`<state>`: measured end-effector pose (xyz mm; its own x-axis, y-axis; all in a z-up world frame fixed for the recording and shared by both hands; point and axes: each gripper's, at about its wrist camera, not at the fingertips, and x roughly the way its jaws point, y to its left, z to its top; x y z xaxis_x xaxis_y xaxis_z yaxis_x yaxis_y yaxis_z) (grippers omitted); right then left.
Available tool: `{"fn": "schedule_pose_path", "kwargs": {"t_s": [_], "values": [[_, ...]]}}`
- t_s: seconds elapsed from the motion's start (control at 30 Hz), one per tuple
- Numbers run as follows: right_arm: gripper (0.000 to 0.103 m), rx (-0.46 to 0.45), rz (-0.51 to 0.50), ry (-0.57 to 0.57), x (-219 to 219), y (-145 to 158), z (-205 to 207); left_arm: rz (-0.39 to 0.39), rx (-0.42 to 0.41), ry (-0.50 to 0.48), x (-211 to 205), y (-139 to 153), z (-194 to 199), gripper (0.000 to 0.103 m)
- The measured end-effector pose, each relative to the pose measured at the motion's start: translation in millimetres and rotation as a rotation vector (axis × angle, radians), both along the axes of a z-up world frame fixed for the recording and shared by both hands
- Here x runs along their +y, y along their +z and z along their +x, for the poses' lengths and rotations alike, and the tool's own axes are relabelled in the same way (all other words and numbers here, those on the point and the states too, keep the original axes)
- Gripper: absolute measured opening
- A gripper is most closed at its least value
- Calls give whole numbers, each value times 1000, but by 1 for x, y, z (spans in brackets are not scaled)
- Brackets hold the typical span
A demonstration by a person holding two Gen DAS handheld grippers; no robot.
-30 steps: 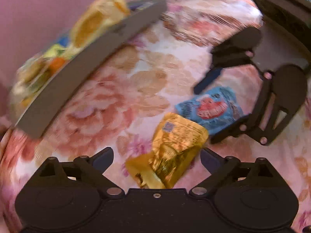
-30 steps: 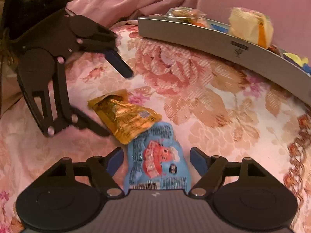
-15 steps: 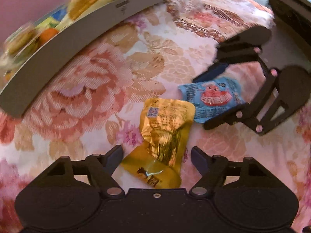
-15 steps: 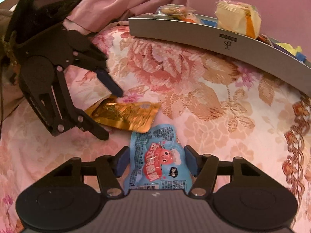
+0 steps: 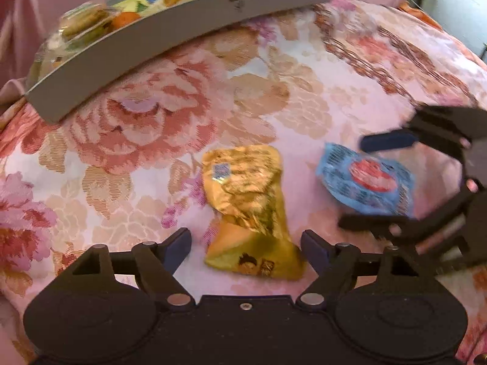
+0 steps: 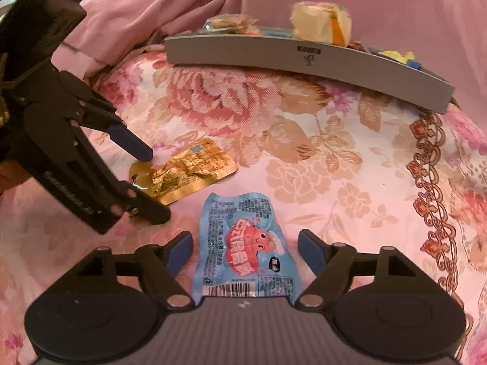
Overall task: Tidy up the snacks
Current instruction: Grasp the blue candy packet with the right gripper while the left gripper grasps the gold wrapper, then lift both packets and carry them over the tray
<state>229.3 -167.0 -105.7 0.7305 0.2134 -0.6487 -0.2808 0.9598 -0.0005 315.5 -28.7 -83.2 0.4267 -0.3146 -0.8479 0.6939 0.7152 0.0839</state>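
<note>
- Left wrist view: the left gripper is spread wide, its fingers flanking the gold pack on the floral cloth without touching it; the tray lies beyond.
- Right wrist view: the right gripper is spread wide astride the blue pack, clear of it, with the gold pack just left.

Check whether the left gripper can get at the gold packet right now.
Probably yes. The left gripper is open and the gold packet lies flat between its fingers, uncovered. The blue packet lies apart, beside the right gripper.

L gripper, R gripper: fingers spread wide.
</note>
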Motion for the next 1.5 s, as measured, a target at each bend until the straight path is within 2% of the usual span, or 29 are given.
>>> {"fn": "schedule_pose_path", "kwargs": {"t_s": [0.23,0.4,0.53,0.57,0.7,0.83,0.9,1.17,1.5], "values": [[88,-75,-5,-5,4,-12,-10,-4,-74,5,-3,-6,-4,88],[80,-64,14,10,2,-11,-10,-28,-91,12,0,-8,-6,88],[68,-63,11,-2,3,-10,-11,-44,-101,8,3,-8,-9,81],[67,-61,11,-5,4,-10,-11,-47,-104,8,3,-7,-10,79],[66,-55,2,-15,5,-9,-11,-65,-114,8,4,-5,-15,60],[65,-49,-12,-19,7,-7,-11,-73,-122,28,5,-4,-20,58],[65,-53,-27,-11,8,-7,-12,-84,-119,49,6,-3,-22,53],[64,-80,-74,23,11,-3,-14,-99,-152,103,8,-2,-35,52],[64,-216,-184,56,18,8,-24,-175,-227,183,14,11,-38,52]]}}
